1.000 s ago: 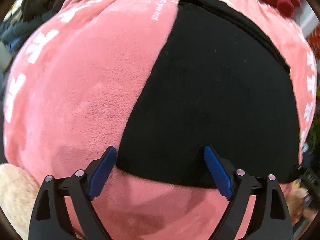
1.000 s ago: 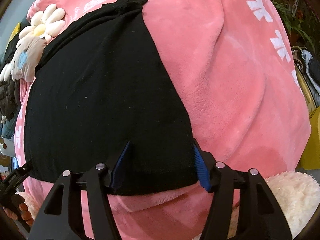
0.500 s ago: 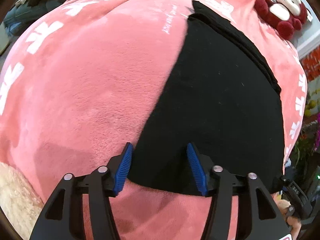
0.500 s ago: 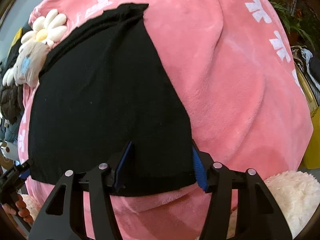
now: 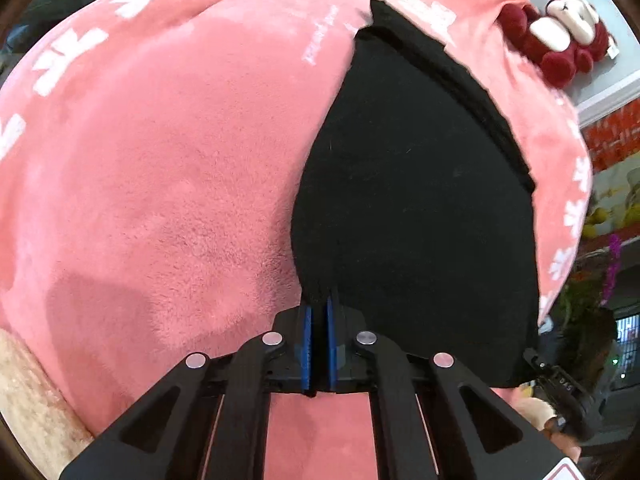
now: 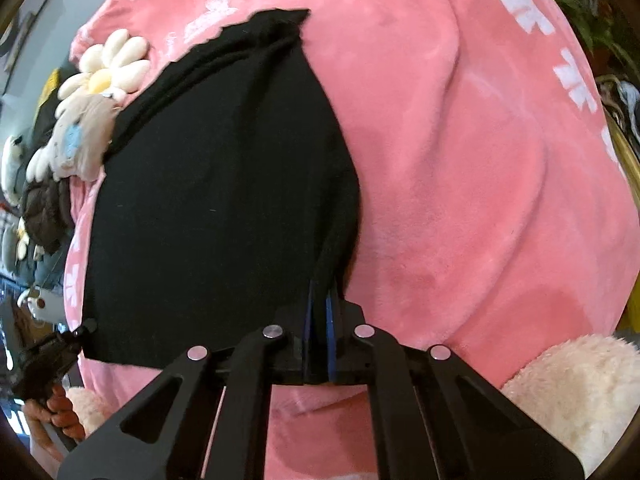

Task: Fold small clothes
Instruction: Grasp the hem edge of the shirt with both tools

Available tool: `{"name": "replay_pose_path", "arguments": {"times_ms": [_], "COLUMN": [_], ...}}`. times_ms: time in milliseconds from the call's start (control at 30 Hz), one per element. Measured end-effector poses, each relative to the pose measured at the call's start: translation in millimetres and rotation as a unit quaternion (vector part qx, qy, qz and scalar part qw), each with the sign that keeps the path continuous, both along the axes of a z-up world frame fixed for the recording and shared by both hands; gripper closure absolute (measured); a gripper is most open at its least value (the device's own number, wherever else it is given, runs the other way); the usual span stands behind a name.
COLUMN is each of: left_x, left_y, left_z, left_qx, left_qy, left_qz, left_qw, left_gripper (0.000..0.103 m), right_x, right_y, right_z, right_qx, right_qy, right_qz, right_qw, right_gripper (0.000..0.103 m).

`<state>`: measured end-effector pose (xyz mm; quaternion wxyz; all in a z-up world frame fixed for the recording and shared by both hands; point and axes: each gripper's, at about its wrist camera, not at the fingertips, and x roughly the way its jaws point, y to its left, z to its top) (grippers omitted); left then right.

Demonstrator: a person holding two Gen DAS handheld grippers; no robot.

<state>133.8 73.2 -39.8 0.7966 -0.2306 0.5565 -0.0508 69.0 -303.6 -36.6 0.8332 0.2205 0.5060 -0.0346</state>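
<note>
A flat black knit garment (image 5: pixel 416 208) lies spread on a pink plush blanket with white snowflake marks (image 5: pixel 160 160), its bunched thicker band at the far end and its near hem toward both cameras. The left claw (image 5: pixel 318 310) is clenched on the garment's near left corner, the blue pads pressed together with a pinch of black cloth drawn up between them. The right claw (image 6: pixel 320 304) is likewise clamped on the near right corner, where the fabric gathers into a ridge running up from the fingers. Between the two claws the near hem rests on the blanket. Beyond the garment's far left side lies a cream daisy-shaped plush toy (image 6: pixel 108 68), touching the band. In the left view a dark red and cream plush toy (image 5: pixel 560 40) sits at the blanket's far right edge, well apart from the garment.
</note>
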Motion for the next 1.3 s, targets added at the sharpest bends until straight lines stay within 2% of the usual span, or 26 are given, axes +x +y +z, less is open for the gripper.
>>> {"name": "replay_pose_path", "arguments": {"times_ms": [167, 367, 500, 800, 1000, 1100, 1167, 1300], "left_x": [-8.7, -30.9, -58.4, -157.9, -199.1, -199.5, -189.3, -128.0], "left_y": [3.8, 9.6, 18.8, 28.9, 36.9, 37.4, 33.4, 17.3], "left_z": [31.4, 69.5, 86.7, 99.7, 118.3, 129.1, 136.1, 164.2], "left_qx": [-0.019, -0.035, -0.031, -0.022, -0.036, -0.041, -0.047, -0.027], "left_qy": [-0.02, -0.047, -0.046, -0.018, -0.024, -0.03, -0.039, -0.101], "left_qz": [-0.012, -0.021, -0.034, -0.048, -0.02, -0.01, -0.013, -0.048], "left_qw": [0.9995, 0.9981, 0.9979, 0.9984, 0.9989, 0.9987, 0.9981, 0.9933], "left_gripper": [0.099, 0.1, 0.1, 0.1, 0.1, 0.1, 0.1, 0.099], "right_x": [-13.9, -41.0, -73.3, -159.6, -200.0, -199.4, -183.6, -128.2], "right_y": [-6.7, -18.5, -18.2, -12.3, -7.1, -7.2, -10.5, -15.9], "right_z": [37.1, 64.5, 70.7, 66.2, 82.1, 95.9, 110.4, 136.7], "right_qx": [0.0, 0.006, 0.01, 0.017, 0.031, 0.045, 0.054, 0.054], "right_qy": [-0.03, -0.04, -0.033, -0.001, -0.001, -0.018, -0.047, -0.11], "right_qz": [0.006, 0.021, 0.037, 0.048, 0.037, 0.028, 0.024, 0.024], "right_qw": [1.0, 0.999, 0.999, 0.999, 0.999, 0.998, 0.997, 0.992], "right_gripper": [0.099, 0.1, 0.1, 0.1, 0.1, 0.1, 0.1, 0.099]}}
